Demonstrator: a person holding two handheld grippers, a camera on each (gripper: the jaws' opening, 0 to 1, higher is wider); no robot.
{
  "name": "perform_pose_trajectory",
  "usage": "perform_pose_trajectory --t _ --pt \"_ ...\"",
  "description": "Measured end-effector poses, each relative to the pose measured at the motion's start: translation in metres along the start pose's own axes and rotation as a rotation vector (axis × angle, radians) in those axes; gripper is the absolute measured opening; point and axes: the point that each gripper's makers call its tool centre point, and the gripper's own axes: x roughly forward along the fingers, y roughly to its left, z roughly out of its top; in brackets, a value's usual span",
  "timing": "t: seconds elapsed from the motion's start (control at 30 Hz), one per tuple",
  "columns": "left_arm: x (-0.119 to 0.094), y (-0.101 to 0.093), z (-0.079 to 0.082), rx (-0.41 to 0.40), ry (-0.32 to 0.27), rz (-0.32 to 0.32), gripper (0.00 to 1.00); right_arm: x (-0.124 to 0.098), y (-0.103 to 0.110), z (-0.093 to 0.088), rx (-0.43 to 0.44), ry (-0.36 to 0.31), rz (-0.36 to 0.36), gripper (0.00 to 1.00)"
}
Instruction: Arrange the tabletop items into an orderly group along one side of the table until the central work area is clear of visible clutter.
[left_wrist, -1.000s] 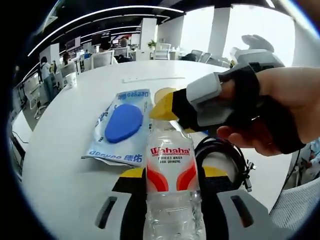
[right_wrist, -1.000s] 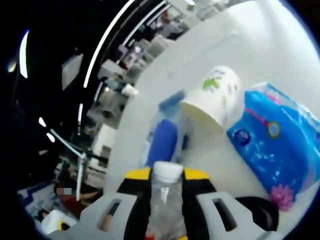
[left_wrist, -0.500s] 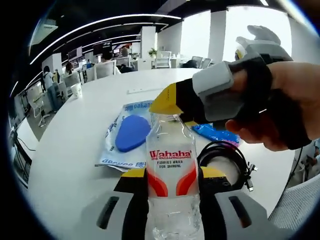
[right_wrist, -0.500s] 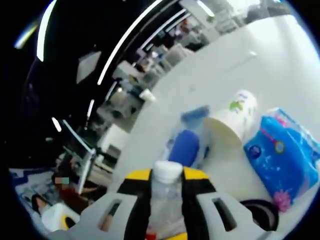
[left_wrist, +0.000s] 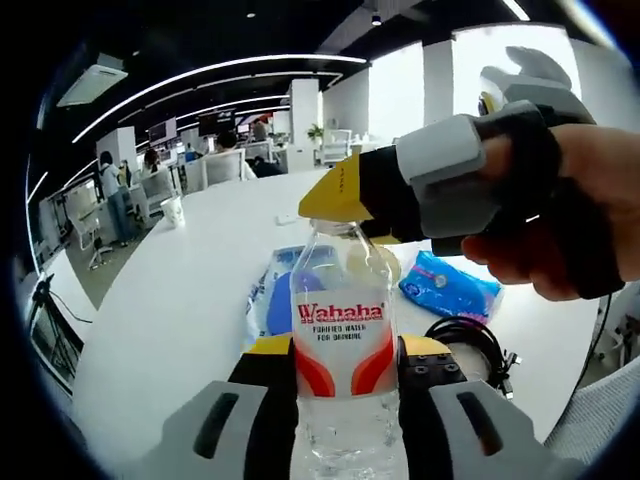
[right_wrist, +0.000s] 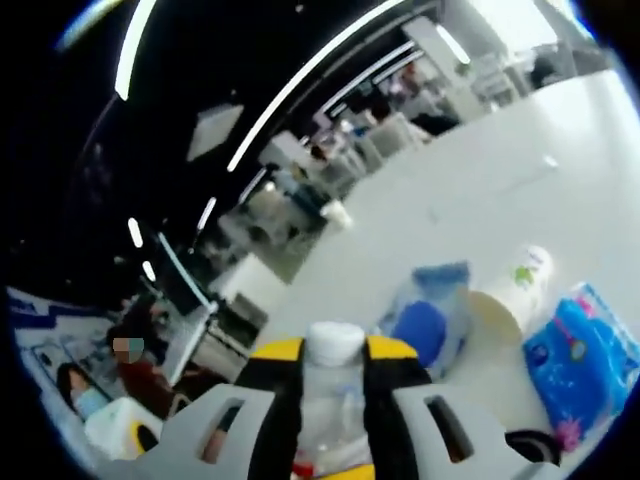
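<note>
A clear Wahaha water bottle with a red and white label stands upright between the jaws of my left gripper, which is shut on its body. From the right, my right gripper, held by a hand, closes its yellow-tipped jaws on the bottle's top. In the right gripper view the white bottle cap sits clamped in my right gripper. On the white table lie a wipes pack with a blue lid, a blue tissue pack and a paper cup on its side.
A coil of black cable lies on the table just right of the bottle. A small white cup stands far off near the table's left edge. Office desks, chairs and people fill the background beyond the table.
Both grippers and the bottle have risen and tilted upward together. The packs, cup and cable now look smaller and lower in both views. Both grips are unchanged.
</note>
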Motion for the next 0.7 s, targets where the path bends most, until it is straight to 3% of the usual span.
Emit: perform_pose_trajectory --t 0.4,0.7 --pt "-0.012 0.048 0.02 -0.023 -0.065 0.088 0.37 0.029 0.056 0.014 -0.153 -0.023 0.121 0.19" --pt "-0.011 0.081 0.027 -0.043 -0.089 0.135 0.37 0.049 0.086 0.018 -0.26 -0.033 0.186 0.19"
